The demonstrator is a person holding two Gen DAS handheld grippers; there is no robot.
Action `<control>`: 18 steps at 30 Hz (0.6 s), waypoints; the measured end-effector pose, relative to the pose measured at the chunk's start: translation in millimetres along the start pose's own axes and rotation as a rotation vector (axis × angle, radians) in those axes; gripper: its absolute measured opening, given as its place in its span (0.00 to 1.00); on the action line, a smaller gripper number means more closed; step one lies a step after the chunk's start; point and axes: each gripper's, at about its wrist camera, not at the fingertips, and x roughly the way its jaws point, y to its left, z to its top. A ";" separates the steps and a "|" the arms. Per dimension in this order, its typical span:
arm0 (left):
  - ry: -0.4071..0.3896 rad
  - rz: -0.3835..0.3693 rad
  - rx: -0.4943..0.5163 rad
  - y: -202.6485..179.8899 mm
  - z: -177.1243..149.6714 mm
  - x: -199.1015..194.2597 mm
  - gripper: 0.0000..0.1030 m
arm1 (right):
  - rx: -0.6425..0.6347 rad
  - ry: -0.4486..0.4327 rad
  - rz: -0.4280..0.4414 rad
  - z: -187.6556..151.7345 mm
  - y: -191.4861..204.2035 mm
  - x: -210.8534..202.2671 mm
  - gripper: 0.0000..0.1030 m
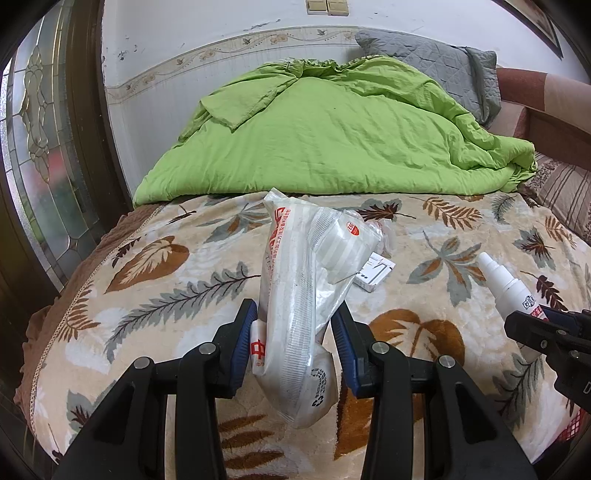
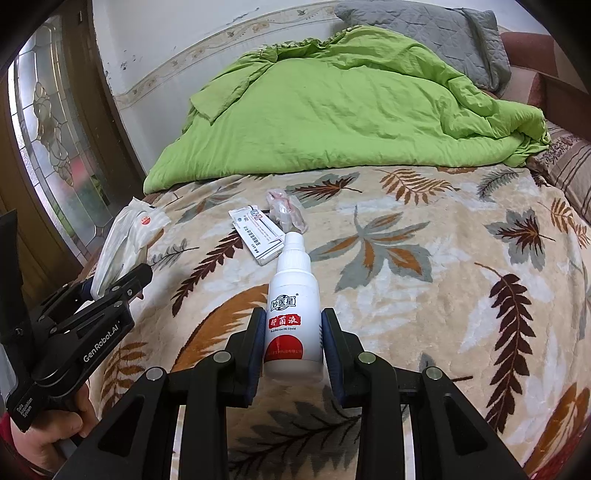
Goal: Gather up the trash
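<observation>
Your left gripper [image 1: 293, 321] is clamped on a crumpled white plastic bag with red print [image 1: 299, 295]; its blue pads press the bag from both sides, and the bag stands up between them, raised above the bed, its top end leaning away from you. In the right wrist view the same bag [image 2: 122, 236] sticks out of the left gripper [image 2: 114, 284] at the left edge, and your hand [image 2: 55, 439] shows below it on the handle.

Your right gripper [image 2: 293, 326] grips a small white plastic spray bottle with a red label [image 2: 293, 302]. The pads close on the lower half of its body, the nozzle end points away from you, and the bottle leans slightly left. In the left wrist view that bottle [image 1: 506, 284] pokes out of the right gripper [image 1: 543, 325] at the right edge.

Just beyond the bottle's nozzle, a flat white cardboard box with blue print [image 2: 256, 234] lies on the blanket, tilted on the diagonal. Touching its far corner is a crumpled clear plastic wrapper with pink marks [image 2: 286, 210]. Neither gripper touches these two.

Everything rests on or hangs over a beige fleece blanket with brown and grey leaf patterns [image 2: 424, 280] that covers the bed. Farther back, a rumpled bright green quilt [image 2: 332, 107] is heaped across the bed, and a grey quilted pillow [image 2: 436, 33] lies behind it against the white wall [image 2: 166, 33]. On the left stands a dark wooden door with leaded glass [image 2: 48, 122].
</observation>
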 end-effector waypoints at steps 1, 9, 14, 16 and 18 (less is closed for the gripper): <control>0.001 -0.001 -0.001 -0.2 -0.1 -0.3 0.39 | -0.002 0.001 0.000 -0.2 0.3 0.1 0.31; 0.000 0.000 -0.001 -1.1 -0.3 -0.5 0.39 | -0.002 0.001 0.002 -0.5 0.8 0.6 0.31; 0.000 0.000 -0.001 -1.8 -0.5 -0.5 0.39 | -0.002 0.001 0.003 -0.3 1.1 0.8 0.31; 0.000 0.002 0.000 -2.0 -0.4 -0.6 0.39 | -0.002 0.000 0.003 -0.3 0.8 0.7 0.31; 0.000 0.000 0.000 -2.0 -0.4 -0.5 0.39 | -0.002 0.001 0.003 -0.3 0.7 0.7 0.31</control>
